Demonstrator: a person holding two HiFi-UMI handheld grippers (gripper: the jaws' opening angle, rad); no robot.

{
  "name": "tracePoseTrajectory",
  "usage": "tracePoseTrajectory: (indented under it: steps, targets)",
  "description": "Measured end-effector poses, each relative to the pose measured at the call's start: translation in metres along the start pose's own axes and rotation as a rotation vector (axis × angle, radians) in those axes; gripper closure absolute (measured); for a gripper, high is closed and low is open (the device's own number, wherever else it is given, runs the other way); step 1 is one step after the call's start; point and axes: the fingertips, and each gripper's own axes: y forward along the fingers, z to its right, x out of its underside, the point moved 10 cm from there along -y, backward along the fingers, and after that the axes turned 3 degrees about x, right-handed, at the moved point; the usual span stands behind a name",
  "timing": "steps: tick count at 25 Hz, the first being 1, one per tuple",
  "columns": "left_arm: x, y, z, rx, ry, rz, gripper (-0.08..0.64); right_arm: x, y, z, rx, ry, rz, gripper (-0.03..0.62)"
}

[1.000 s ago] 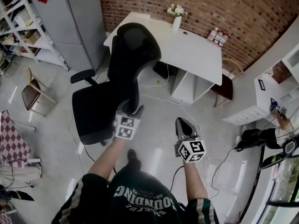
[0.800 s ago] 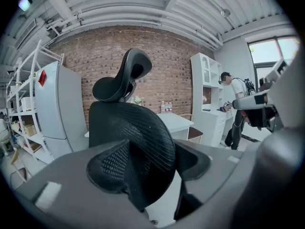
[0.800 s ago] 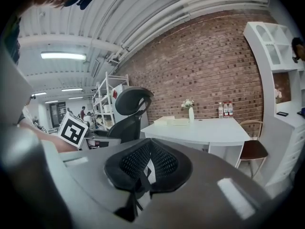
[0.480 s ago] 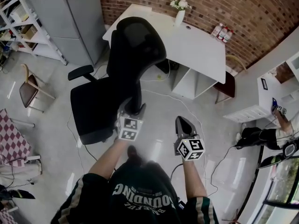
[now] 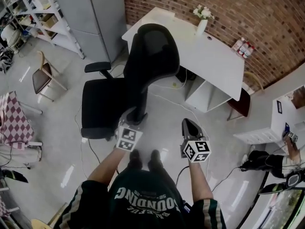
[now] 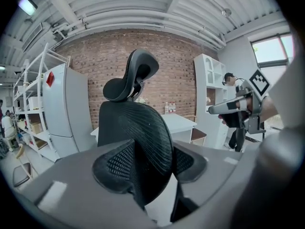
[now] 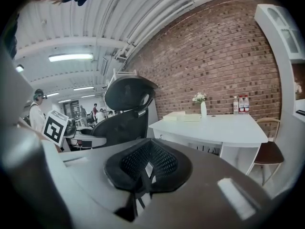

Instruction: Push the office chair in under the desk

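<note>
Indoors, glossy floor (image 5: 164,123), brick wall (image 5: 248,8); left fingers (image 6: 114,168) just closing on office chair (image 6: 138,128), right fingers (image 7: 128,163) together

Upright black mesh office chair (image 5: 151,56), backrest nearest the white desk (image 5: 217,63).

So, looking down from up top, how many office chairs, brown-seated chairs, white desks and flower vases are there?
black office chair: 1
brown-seated chairs: 2
white desk: 1
flower vase: 1
Total: 5
</note>
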Motion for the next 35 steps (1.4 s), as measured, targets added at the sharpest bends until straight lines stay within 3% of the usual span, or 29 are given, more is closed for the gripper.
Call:
tracePoseTrajectory:
  steps: [9, 15, 18, 21, 24, 26, 29, 35]
  targets:
    - [0.012, -0.034, 0.001, -0.014, 0.014, 0.018, 0.373, -0.003, 0.035, 0.026, -0.131, -0.060, -0.042, 0.591]
    - [0.020, -0.064, 0.003, -0.044, 0.043, 0.013, 0.380, 0.003, 0.053, 0.031, -0.166, -0.095, -0.079, 0.591]
    - [0.022, -0.077, 0.007, -0.099, 0.073, 0.008, 0.383, 0.003, 0.062, 0.032, -0.178, -0.098, -0.079, 0.591]
    - [0.025, -0.082, 0.011, -0.155, 0.077, 0.007, 0.276, 0.003, 0.067, 0.030, -0.181, -0.100, -0.069, 0.591]
    - [0.037, -0.074, 0.018, -0.249, 0.063, -0.026, 0.270, 0.003, 0.069, 0.032, -0.184, -0.102, -0.074, 0.591]
    - [0.044, -0.068, 0.018, -0.340, 0.051, -0.052, 0.298, 0.003, 0.070, 0.034, -0.195, -0.103, -0.075, 0.591]
    - [0.049, -0.067, 0.015, -0.440, 0.011, -0.051, 0.405, 0.001, 0.067, 0.037, -0.211, -0.110, -0.072, 0.591]
    - [0.043, -0.081, 0.011, -0.430, 0.024, -0.039, 0.408, -0.009, 0.063, 0.044, -0.230, -0.136, -0.044, 0.591]
